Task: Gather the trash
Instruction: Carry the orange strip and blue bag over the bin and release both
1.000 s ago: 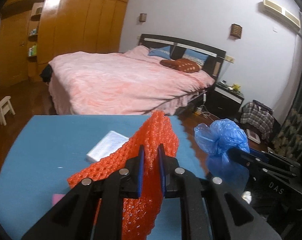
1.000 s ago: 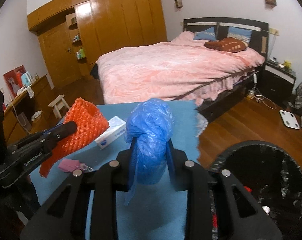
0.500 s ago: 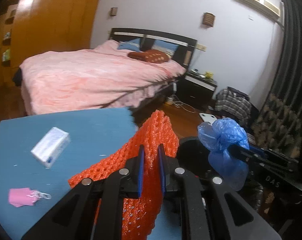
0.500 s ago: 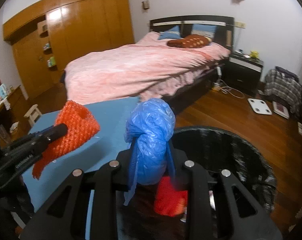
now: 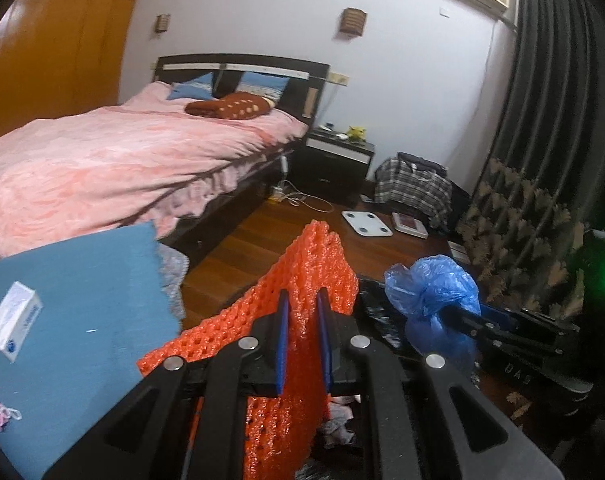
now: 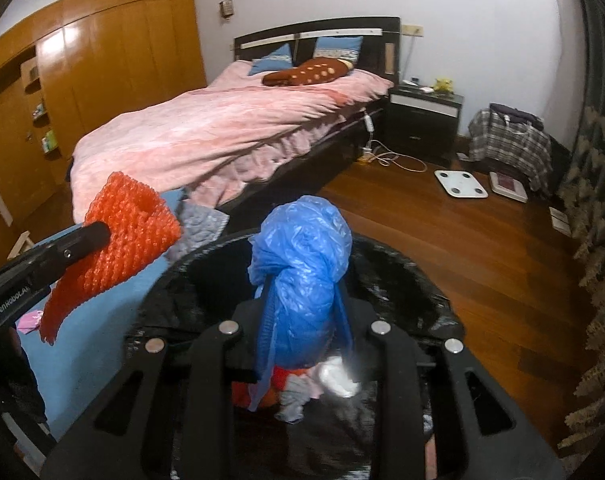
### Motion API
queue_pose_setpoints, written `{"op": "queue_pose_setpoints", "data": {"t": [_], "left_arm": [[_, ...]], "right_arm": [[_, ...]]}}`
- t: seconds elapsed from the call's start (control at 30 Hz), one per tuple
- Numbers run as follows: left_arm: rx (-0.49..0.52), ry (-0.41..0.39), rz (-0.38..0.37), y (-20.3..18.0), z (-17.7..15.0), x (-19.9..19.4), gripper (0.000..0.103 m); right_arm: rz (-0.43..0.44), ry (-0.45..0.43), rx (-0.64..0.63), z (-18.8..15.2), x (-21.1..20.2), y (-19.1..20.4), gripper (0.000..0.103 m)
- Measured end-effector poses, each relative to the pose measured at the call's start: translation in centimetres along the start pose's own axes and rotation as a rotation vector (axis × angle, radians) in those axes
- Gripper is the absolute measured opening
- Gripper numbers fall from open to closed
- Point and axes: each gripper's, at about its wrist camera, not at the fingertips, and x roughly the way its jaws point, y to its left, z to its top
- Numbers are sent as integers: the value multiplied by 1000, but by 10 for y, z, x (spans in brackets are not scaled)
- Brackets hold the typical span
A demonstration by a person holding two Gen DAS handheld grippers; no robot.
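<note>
Right gripper (image 6: 302,300), lower centre, clamps a crumpled blue bag (image 6: 302,276) over the black bin (image 6: 414,276), apparently for dropping. Left gripper (image 5: 301,320) pinches orange foam netting (image 5: 302,264) beside it.

My left gripper (image 5: 301,330) pinched a bumpy orange foam net (image 5: 302,280). It stood up in the lower middle of the frame, and one end flopped down to the left. My right gripper (image 6: 302,312) squeezed a crumpled blue plastic bag (image 6: 302,256) in the middle of the frame. Right under the bag was the round black trash bin (image 6: 402,276). Some red and white trash (image 6: 318,380) lay inside it.
</note>
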Motion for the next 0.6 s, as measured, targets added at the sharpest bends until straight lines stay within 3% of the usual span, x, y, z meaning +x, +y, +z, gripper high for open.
{"op": "queue_pose_setpoints", "data": {"t": [0.27,0.3,0.4,0.53,0.6], "left_arm": [[10,69,-62,-22,-4,36,14],[6,80,-71,-22,-4,39,18],[-18,109,-105,-21,-7,46,46],[-23,118,-104,-18,-11,47,58],[-18,113,-88,-15,-12,42,65]], "right_arm": [[-38,33,29,-17,8,-25,30],[-41,37,30,-18,10,-26,36],[-59,37,32,-22,11,-32,58],[-82,31,43,-25,10,-40,72],[-92,27,49,-25,10,-43,84]]}}
